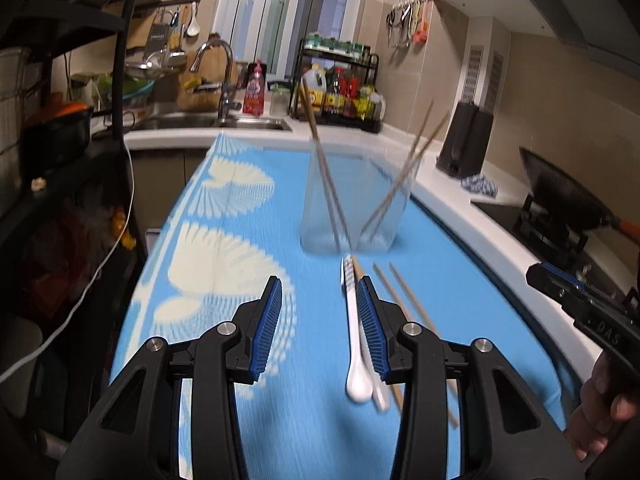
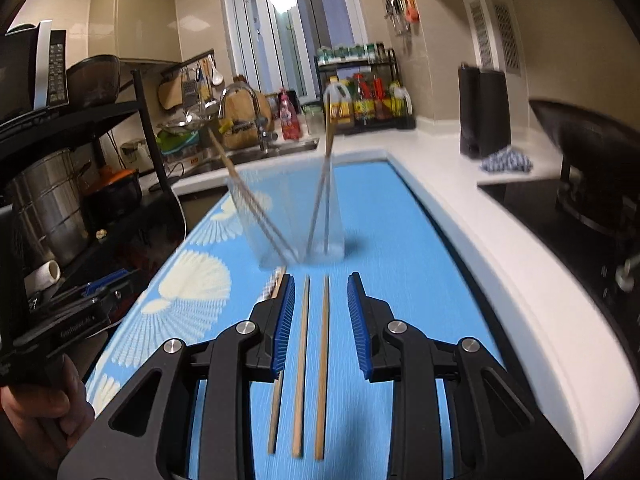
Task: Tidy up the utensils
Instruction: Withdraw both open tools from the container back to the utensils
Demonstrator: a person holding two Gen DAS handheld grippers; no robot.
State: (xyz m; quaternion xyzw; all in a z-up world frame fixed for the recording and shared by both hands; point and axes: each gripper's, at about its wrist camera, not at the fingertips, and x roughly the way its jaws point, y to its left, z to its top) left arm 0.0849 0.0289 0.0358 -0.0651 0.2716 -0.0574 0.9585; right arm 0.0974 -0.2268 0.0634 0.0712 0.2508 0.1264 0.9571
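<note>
Chopsticks [image 2: 312, 364] between parted right gripper [image 2: 320, 312] fingers, angled down

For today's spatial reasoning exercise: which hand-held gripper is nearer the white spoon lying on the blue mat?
Left. The left hand-held gripper has the white spoon just beside its right finger; the right hand-held gripper straddles two chopsticks further right.

A blue cloth with white shell patterns [image 1: 248, 216] covered the tabletop. Behind it stood a curved steel faucet [image 1: 224, 76], a red dish-soap bottle [image 1: 254, 90] and a black rack of sauce bottles [image 1: 340, 88].
</note>
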